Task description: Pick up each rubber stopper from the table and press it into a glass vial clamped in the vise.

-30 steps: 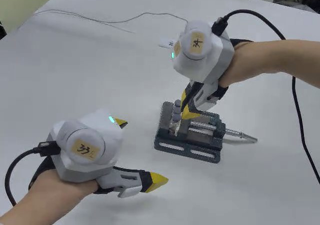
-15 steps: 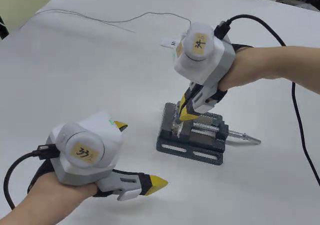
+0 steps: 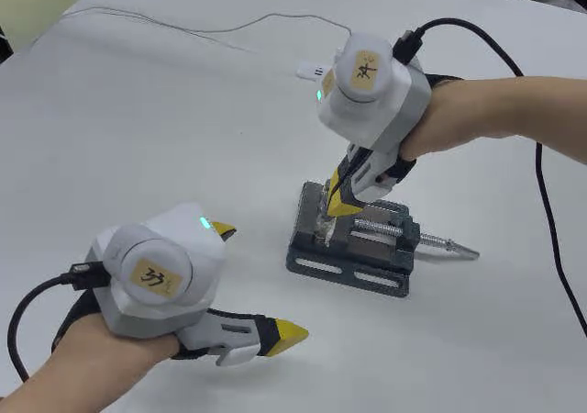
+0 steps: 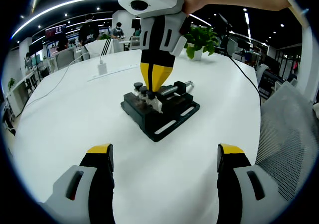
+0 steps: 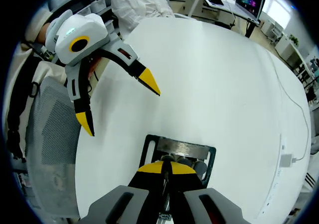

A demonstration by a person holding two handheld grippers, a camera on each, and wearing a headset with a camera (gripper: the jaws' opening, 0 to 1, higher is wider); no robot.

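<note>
The right gripper (image 3: 340, 207) has its fingers pressed together, tips pointing down onto the vise (image 3: 351, 264). The left gripper view shows what the head view hides: dark stoppers (image 4: 143, 90) just under those tips, upright in a row along the clamp. The left gripper (image 3: 257, 283), fingers wide and empty, hovers well apart from the vise.

Head view looks down on the white tabletop (image 3: 138, 138); both gripper views face the dark metal vise (image 3: 348, 268), right one nearest.

Dark matt metal vise (image 3: 353, 245), smooth white table (image 3: 165, 128)
</note>
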